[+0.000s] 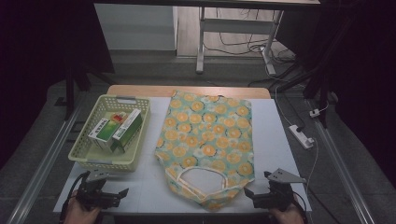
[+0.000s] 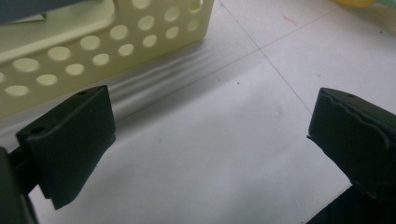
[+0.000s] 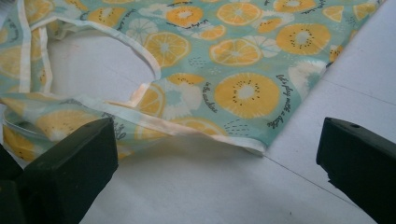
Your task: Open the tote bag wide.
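White table [image 1: 280, 140], fruit-print bag [image 3: 224, 60] just beyond right tool [image 3: 219, 163]

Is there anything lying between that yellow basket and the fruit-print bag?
Nothing: in the high view only a bare strip of the white table separates the basket from the bag.

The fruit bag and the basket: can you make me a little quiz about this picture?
1. True or false: the boxes lie inside the basket.
2. Which gripper is nearer the bag: A the left gripper, B the right gripper?
3. Fill in: the jaws of both grippers stand ____.

Key
1. True. They lie in the pale yellow basket, left of the bag.
2. B. It sits by the bag's handle end; the left gripper sits by the basket's near wall.
3. Open, holding nothing.
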Demonstrator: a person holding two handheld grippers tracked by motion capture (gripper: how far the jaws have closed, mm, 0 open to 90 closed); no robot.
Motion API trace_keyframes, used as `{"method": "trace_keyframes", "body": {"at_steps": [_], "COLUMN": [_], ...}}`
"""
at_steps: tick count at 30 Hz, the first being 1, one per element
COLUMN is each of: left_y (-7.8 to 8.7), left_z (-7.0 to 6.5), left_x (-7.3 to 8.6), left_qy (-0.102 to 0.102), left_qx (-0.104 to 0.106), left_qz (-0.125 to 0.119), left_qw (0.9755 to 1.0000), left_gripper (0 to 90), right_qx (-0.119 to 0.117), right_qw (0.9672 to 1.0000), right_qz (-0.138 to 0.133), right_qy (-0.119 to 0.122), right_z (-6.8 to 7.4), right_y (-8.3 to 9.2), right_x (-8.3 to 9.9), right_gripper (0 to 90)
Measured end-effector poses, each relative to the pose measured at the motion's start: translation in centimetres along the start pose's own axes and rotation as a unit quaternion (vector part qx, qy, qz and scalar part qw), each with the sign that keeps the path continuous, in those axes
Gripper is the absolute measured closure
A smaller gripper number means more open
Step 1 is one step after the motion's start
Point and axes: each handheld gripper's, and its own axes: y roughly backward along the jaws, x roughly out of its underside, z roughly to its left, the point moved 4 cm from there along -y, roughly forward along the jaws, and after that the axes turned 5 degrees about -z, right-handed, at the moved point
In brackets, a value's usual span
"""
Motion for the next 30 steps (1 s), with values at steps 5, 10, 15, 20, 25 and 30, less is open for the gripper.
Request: {"method": "trace_keyframes", "body": {"at_steps": [5, 10, 15, 20, 25, 30], "left_y": [0.07, 0.03, 0.04, 0.05, 0.11, 0.21], "left_z": [0.04, 0.15, 0.18, 0.16, 0.29, 0.42], "left_x": [0.02, 0.03, 0.04, 0.04, 0.05, 0.07], "left_qy": [0.002, 0.008, 0.009, 0.008, 0.015, 0.021], "left_qx": [0.013, 0.020, 0.023, 0.022, 0.022, 0.022], "left_qz": [-0.003, 0.000, 0.001, 0.001, -0.002, -0.007], "left_qw": [0.9999, 0.9998, 0.9997, 0.9997, 0.9997, 0.9995], "left_gripper": [1.2, 1.7, 2.1, 2.1, 2.5, 2.8], "right_qx": [-0.016, -0.024, -0.030, -0.031, -0.030, -0.030], "right_qw": [0.9998, 0.9995, 0.9995, 0.9995, 0.9994, 0.9995], "right_qz": [0.008, 0.011, 0.007, 0.008, 0.010, 0.002], "right_qy": [0.010, 0.014, 0.005, 0.008, 0.011, 0.013], "right_z": [0.27, 0.41, 0.30, 0.37, 0.40, 0.44], "right_y": [-0.12, -0.18, -0.03, -0.04, 0.00, 0.33], "right_x": [0.02, 0.03, 0.00, -0.01, -0.06, -0.51], "right_gripper": [0.0, 0.0, 0.0, 0.0, 0.0, 0.0]}}
